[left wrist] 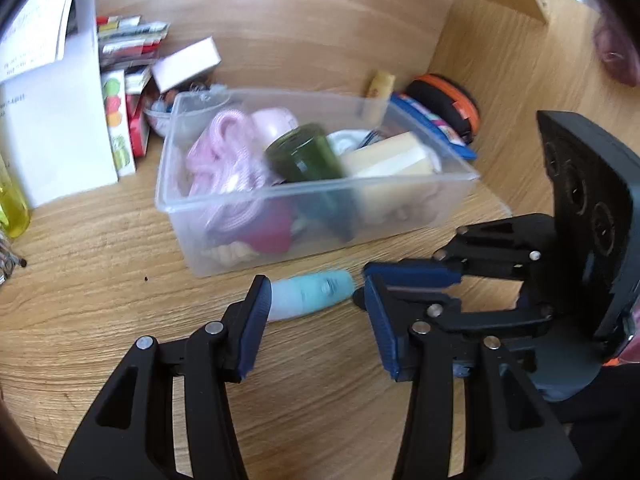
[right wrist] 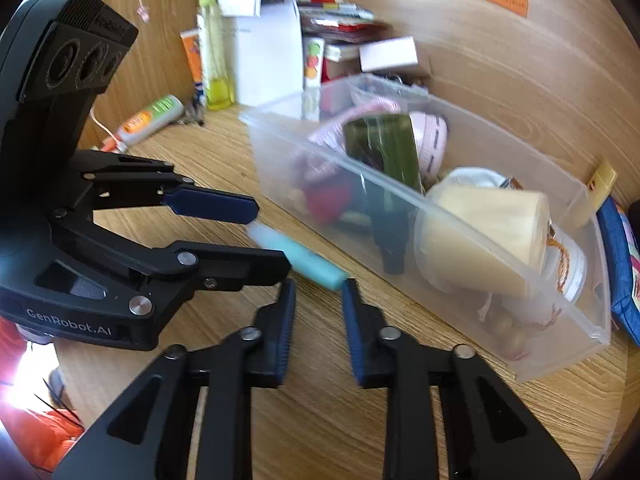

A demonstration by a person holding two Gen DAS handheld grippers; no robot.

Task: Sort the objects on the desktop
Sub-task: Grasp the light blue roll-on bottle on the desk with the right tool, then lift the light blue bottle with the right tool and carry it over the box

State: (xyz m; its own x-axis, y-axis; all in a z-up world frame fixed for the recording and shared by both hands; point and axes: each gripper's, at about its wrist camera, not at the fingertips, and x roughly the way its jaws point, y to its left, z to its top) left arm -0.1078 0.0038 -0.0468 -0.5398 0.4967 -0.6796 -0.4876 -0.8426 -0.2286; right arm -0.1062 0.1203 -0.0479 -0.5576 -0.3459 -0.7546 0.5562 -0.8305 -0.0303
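Teal tube (left wrist: 310,294) lies on desk beside clear bin (left wrist: 256,204), between part-open left gripper (left wrist: 316,324) fingers, ungripped; right gripper (right wrist: 318,320) closed empty, crowding could knock tube away

Tube (left wrist: 310,294) on desk (left wrist: 100,280), just before bin (left wrist: 320,184); jar (left wrist: 304,154) inside bin.

One clear plastic bin (left wrist: 400,216) on the table (left wrist: 100,280), holding one green jar (left wrist: 304,156), one cream roll (left wrist: 392,160) and one pink cord bundle (left wrist: 224,160). One teal tube (left wrist: 312,292) lies at 6 o'clock of the bin. Two grippers (both black). One yellow bottle (right wrist: 216,52).
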